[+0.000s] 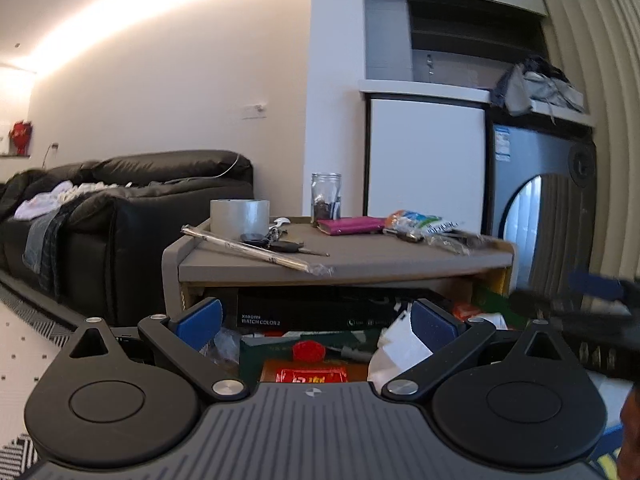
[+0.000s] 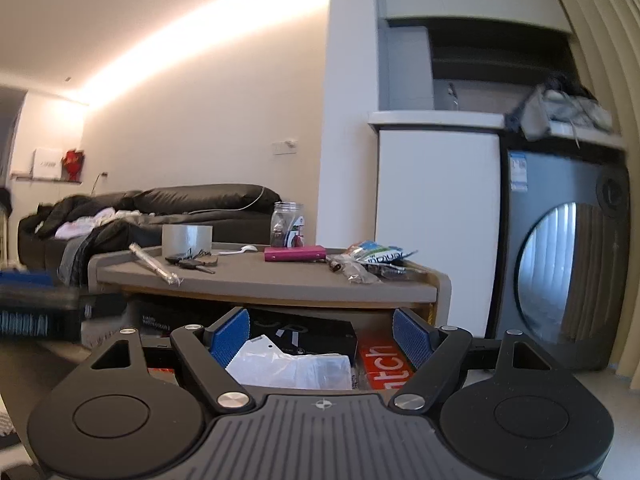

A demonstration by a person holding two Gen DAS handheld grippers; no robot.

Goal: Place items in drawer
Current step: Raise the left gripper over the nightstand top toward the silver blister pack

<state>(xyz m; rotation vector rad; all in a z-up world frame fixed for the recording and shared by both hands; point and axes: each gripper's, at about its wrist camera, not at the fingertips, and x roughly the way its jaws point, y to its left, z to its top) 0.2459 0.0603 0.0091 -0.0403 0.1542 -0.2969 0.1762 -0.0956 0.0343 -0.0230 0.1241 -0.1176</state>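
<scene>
— Nearest? Left gripper with jaws spread wide, nothing between them; right gripper likewise parted and empty.

— Just past the jaws? Open drawer, crammed: black watch box, red packet, white plastic bag, orange carton.

— On the worktop above, beyond the jaws and untouched? Tape roll, wrapped silver rod, keys, magenta wallet, snack packet, glass jar holding small dark bits.

— Farther off? Black sofa strewn with clothes; washing machine at right.
</scene>
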